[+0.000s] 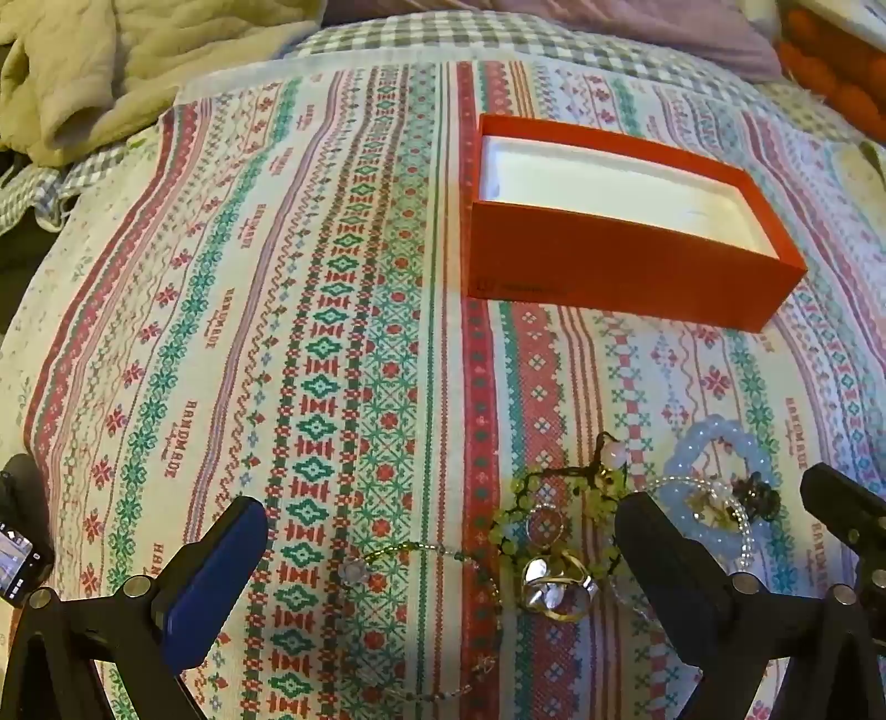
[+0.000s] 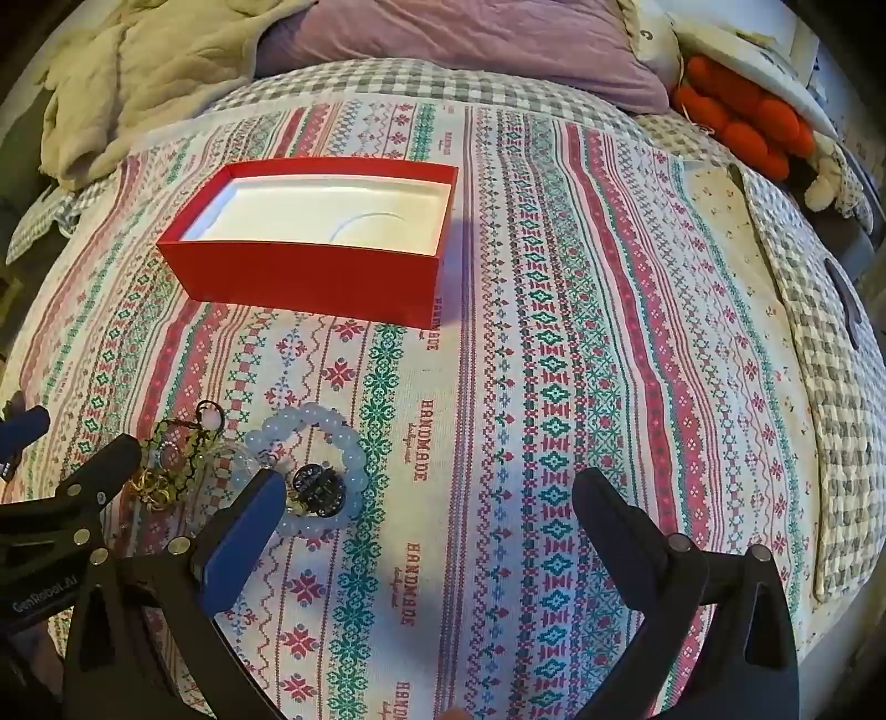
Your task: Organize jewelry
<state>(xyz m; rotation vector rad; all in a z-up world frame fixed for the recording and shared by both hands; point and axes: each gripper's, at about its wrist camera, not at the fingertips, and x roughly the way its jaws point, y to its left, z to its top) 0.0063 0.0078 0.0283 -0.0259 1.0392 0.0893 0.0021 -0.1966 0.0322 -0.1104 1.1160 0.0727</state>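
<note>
The bed (image 2: 609,332) has a striped cloth spread over it, with a pillow (image 2: 470,50) at the far edge. A red box (image 2: 310,271) sits on the cloth toward the far side. It is open, and its white inside has nothing in it.

The jewelry lies in a little pile near the front edge of the bed, well apart from the box. The biggest piece is a pale blue bead bracelet (image 2: 332,437). A small dark charm (image 2: 318,482) lies inside its ring. Just beside it is a green bead bracelet (image 1: 531,498), all tangled up. A shiny ring (image 1: 554,587) touches that one. A thin chain (image 1: 443,554) curls off to the side.

The left gripper (image 1: 443,559) hangs over the pile with its jaws wide open, holding nothing. The right gripper (image 2: 432,531) is open too, and it is over bare cloth beside the blue bracelet.

I think the pick-up has not started yet. It would be best to take one piece at a time, and to pinch a bead, not the thin string. The tangled ones may drag each other along, so lift slowly.
</note>
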